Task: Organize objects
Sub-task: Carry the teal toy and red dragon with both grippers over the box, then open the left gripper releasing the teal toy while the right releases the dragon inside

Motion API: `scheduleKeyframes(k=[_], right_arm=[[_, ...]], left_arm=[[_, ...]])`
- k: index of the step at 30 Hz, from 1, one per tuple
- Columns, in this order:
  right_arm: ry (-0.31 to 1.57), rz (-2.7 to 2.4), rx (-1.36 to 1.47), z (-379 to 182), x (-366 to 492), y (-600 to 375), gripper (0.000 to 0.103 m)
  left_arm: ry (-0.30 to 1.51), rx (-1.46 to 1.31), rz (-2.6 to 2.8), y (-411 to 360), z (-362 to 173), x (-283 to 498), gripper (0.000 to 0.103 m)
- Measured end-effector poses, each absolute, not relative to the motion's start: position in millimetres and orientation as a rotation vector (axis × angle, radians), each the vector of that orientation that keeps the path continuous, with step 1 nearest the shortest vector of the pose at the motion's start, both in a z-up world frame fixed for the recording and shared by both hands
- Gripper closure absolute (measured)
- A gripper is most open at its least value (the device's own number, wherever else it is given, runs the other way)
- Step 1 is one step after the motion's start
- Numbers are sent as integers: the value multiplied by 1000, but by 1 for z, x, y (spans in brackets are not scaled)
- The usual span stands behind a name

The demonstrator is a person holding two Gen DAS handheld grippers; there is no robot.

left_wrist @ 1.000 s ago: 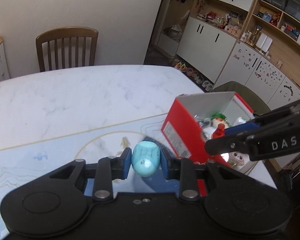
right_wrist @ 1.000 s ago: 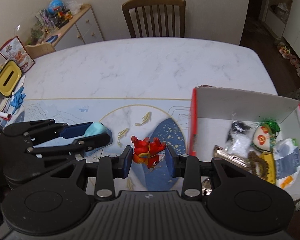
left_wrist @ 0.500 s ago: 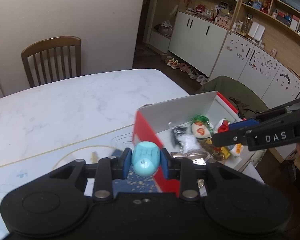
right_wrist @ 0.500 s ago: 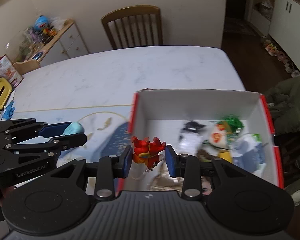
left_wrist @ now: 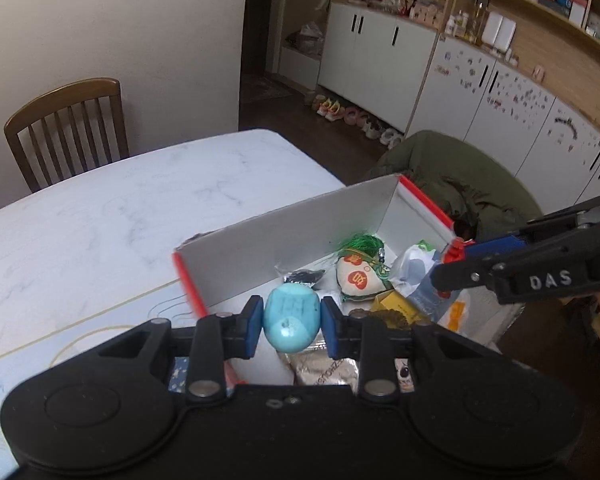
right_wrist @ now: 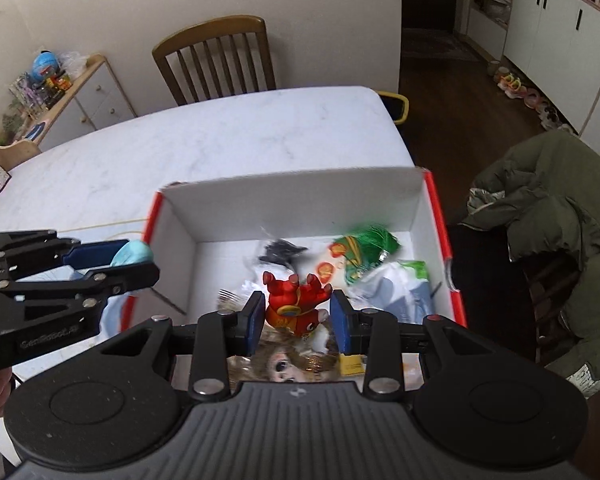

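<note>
Fingers of the left gripper (left_wrist: pixel 292 326) clamp a smooth turquoise egg-shaped toy (left_wrist: pixel 292 317) over the near-left corner of the red-edged white cardboard box (right_wrist: pixel 292 196). Right gripper (right_wrist: pixel 298 316) pinches a glossy red animal figurine (right_wrist: pixel 296 306) above the box's middle. Box contents blurred: green tassel (right_wrist: pixel 374 240), doll face (right_wrist: pixel 288 366) cut off by the gripper body.
</note>
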State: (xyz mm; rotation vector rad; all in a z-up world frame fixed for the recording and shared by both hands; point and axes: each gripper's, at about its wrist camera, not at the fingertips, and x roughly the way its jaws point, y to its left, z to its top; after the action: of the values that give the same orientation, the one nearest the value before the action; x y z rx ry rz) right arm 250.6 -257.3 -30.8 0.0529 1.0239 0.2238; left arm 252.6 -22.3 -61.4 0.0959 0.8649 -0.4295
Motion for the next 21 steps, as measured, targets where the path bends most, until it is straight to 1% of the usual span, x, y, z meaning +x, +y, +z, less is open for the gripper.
scheduleKeyframes(k=[7,14,21], right_arm=[[1047,244,54,-55,257,-271,69],[1082,286,33,-76,259,-267,69],[1106,318,-6,-86,260,-262,69]], left_arm=[[925,106,-411,-51,-83,277,74],[948,127,-399,-76,-95,294,74],[979,143,-384,-95,-113,308,74]])
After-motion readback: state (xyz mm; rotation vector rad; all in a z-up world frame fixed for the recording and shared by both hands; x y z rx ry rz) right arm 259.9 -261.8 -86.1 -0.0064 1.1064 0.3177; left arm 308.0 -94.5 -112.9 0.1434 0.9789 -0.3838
